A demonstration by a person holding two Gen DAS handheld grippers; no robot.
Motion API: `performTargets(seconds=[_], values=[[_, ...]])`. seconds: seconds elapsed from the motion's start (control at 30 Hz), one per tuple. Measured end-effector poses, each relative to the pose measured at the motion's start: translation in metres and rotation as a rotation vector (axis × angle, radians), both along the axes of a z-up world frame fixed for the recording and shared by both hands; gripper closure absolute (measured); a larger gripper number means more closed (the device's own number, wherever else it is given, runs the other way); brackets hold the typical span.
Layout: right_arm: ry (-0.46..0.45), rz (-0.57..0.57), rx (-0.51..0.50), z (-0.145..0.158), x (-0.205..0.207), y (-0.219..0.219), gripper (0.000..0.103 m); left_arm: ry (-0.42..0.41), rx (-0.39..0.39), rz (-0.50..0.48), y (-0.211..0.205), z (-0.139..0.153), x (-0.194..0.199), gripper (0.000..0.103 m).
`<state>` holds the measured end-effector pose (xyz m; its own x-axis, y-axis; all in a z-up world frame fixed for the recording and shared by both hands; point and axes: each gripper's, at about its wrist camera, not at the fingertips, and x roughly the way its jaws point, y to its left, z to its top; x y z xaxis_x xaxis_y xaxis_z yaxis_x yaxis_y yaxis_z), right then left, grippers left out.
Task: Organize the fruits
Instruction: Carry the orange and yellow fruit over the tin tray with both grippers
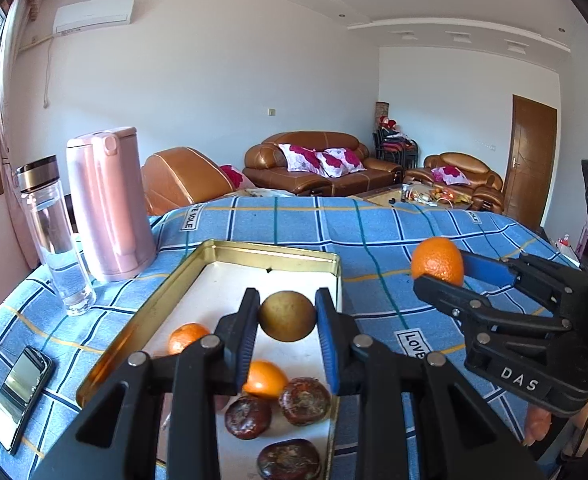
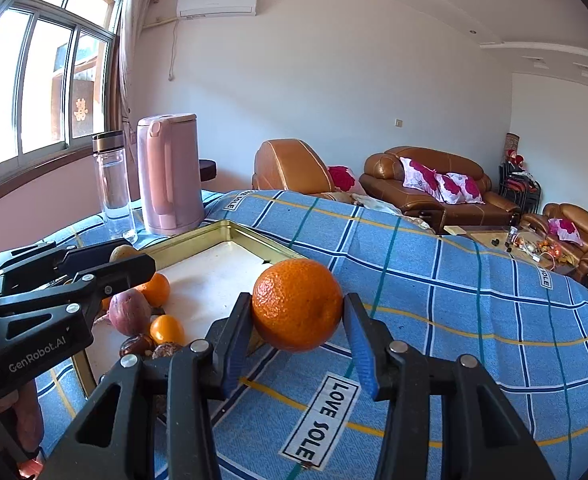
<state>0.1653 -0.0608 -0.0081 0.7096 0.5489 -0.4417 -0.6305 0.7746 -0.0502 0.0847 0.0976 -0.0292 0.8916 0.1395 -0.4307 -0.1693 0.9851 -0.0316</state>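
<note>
My left gripper [image 1: 288, 316] is shut on a round yellow-brown fruit [image 1: 287, 316] and holds it above the gold-rimmed tin tray [image 1: 270, 252]. In the tray lie two small oranges [image 1: 186, 338] and three dark brown fruits [image 1: 304, 401]. My right gripper [image 2: 297, 312] is shut on a large orange [image 2: 297, 305], held above the blue checked cloth to the right of the tray [image 2: 254, 236]. The orange also shows in the left wrist view [image 1: 437, 261]. A purple fruit [image 2: 129, 313] lies in the tray beside the left gripper [image 2: 134, 258].
A pink kettle [image 1: 108, 204] and a clear bottle [image 1: 56, 236] stand at the table's left back corner. A phone [image 1: 20, 392] lies at the left front. Sofas and a low table stand beyond the far edge.
</note>
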Motion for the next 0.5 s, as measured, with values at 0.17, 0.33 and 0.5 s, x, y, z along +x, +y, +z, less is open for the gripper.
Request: performTargets(seconds=[0.17,0.33,0.5], values=[[-0.003,0.031,-0.007,-0.002,-0.005,0.018,0.056,-0.003,0.0,0.03,0.017,0.0,-0.007,0.073],[-0.006,0.057,-0.016,-0.002,-0.008,0.032,0.056,-0.001,-0.008,0.054,0.028,-0.003,-0.01,0.074],[-0.006,0.074,-0.023,-0.002,-0.011,0.042,0.056,0.007,-0.013,0.067,0.036,-0.006,-0.012,0.073]])
